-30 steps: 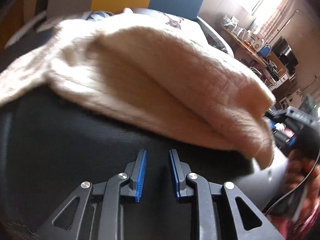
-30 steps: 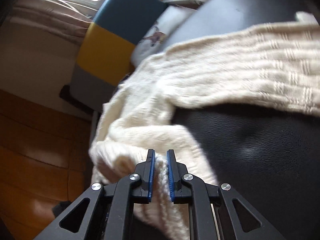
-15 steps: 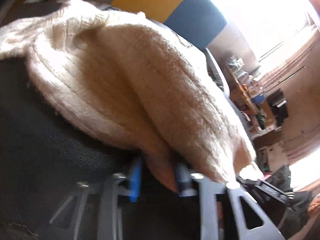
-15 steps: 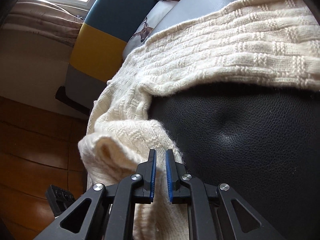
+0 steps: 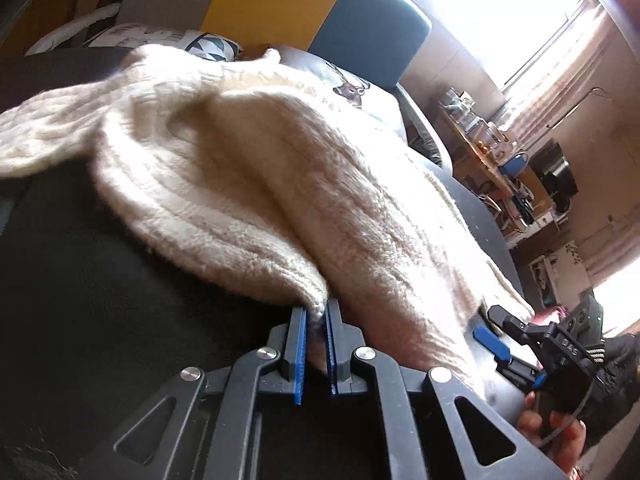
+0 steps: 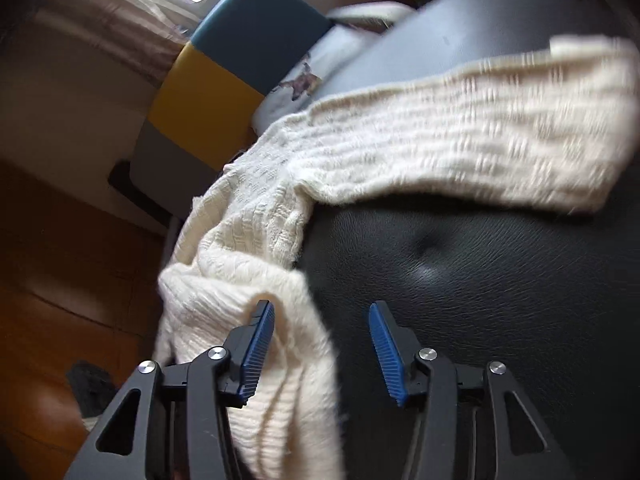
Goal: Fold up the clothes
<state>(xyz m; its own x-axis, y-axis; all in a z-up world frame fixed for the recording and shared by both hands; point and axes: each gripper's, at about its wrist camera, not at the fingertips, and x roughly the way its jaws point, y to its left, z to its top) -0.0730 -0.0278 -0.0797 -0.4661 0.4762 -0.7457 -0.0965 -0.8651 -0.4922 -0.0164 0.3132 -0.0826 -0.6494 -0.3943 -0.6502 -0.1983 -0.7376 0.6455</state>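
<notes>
A cream knitted sweater (image 5: 280, 184) lies rumpled on a black leather surface (image 5: 100, 280). My left gripper (image 5: 316, 320) is shut on a folded edge of the knit, which bulges up just past the blue pads. In the right wrist view the sweater (image 6: 440, 152) stretches across the leather (image 6: 500, 280) and hangs over its left edge. My right gripper (image 6: 322, 344) stands open, with a fold of the sweater lying loose against its left finger. That right gripper (image 5: 516, 356) also shows at the far right of the left wrist view, held by a hand.
A chair with a yellow and blue back (image 5: 320, 12) stands behind the leather surface, with a deer-print cushion (image 5: 352, 88) on it. Wooden floor (image 6: 60, 280) lies below the left edge. A cluttered shelf (image 5: 500, 152) and a bright window sit at the right.
My left gripper moved in from bare leather and shut on the sweater's edge. My right gripper, shut on the knit before, has opened and let it go.
</notes>
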